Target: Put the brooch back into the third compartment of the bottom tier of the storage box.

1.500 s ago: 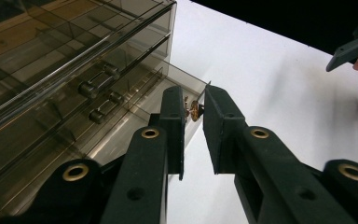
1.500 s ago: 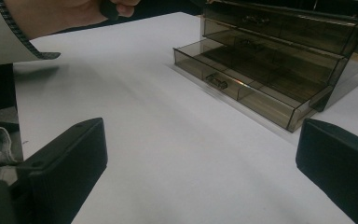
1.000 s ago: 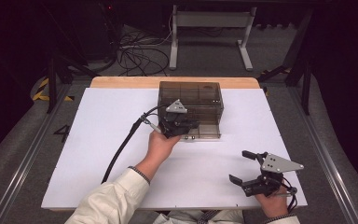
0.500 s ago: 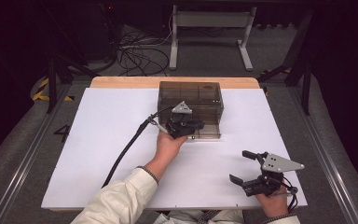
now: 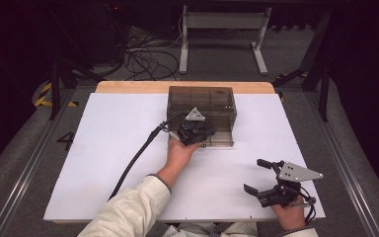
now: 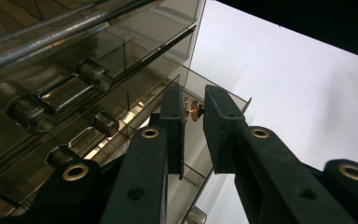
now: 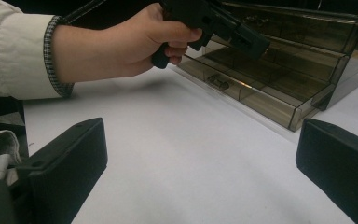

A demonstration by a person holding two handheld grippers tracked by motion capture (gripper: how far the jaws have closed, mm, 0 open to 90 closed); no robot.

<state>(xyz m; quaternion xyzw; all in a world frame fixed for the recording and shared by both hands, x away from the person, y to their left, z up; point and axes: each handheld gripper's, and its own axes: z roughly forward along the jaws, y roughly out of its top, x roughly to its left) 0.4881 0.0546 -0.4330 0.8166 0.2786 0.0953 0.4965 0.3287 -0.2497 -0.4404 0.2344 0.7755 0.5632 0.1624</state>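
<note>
White table [image 5: 103, 163], drawer knob [image 6: 194, 110] between tool [image 6: 193, 108] jaws

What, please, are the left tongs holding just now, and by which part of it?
The left tongs straddle the small gold knob on a drawer of the smoky plastic box; a gap remains, so a firm hold cannot be told.

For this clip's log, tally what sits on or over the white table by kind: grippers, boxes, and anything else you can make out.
Grippers: 2, the left gripper at the box front and the right gripper near the table's front edge
Smoky clear drawer box: 1
Small brass drawer knob between the left gripper's jaws: 1
Total: 4
</note>
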